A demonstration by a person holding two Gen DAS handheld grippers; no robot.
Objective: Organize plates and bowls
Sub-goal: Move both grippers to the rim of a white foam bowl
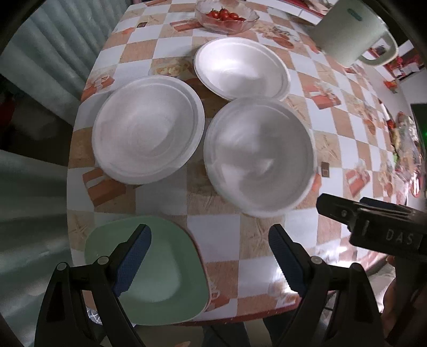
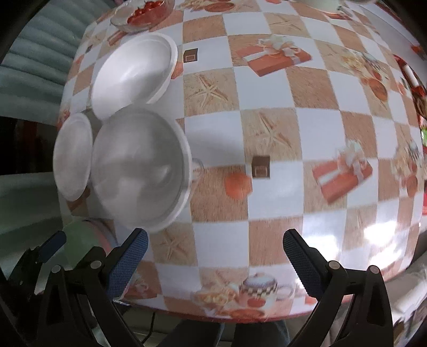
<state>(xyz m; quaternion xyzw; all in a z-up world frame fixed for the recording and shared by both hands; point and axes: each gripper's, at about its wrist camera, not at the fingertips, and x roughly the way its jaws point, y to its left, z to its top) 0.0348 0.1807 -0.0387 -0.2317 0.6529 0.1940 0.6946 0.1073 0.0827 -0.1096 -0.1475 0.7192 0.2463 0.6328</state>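
Three white dishes stand on the checkered table [image 1: 213, 240]: a stack of plates [image 1: 148, 128] at the left, a bowl [image 1: 257, 156] at the right, a wide bowl [image 1: 241, 68] behind them. A green square plate [image 1: 162, 277] lies at the near edge. My left gripper [image 1: 210, 259] is open and empty above the near edge, its left finger over the green plate. My right gripper [image 2: 214, 263] is open and empty, right of the near bowl [image 2: 140, 169]. The right view also shows the far bowl [image 2: 133, 74] and the plate stack [image 2: 72, 157].
A glass bowl of cherry tomatoes [image 1: 226, 16] stands at the far end. A pale green jug [image 1: 349, 32] is at the back right. Foil-wrapped items [image 1: 405, 149] lie at the right edge. A curtain [image 1: 53, 53] hangs left of the table.
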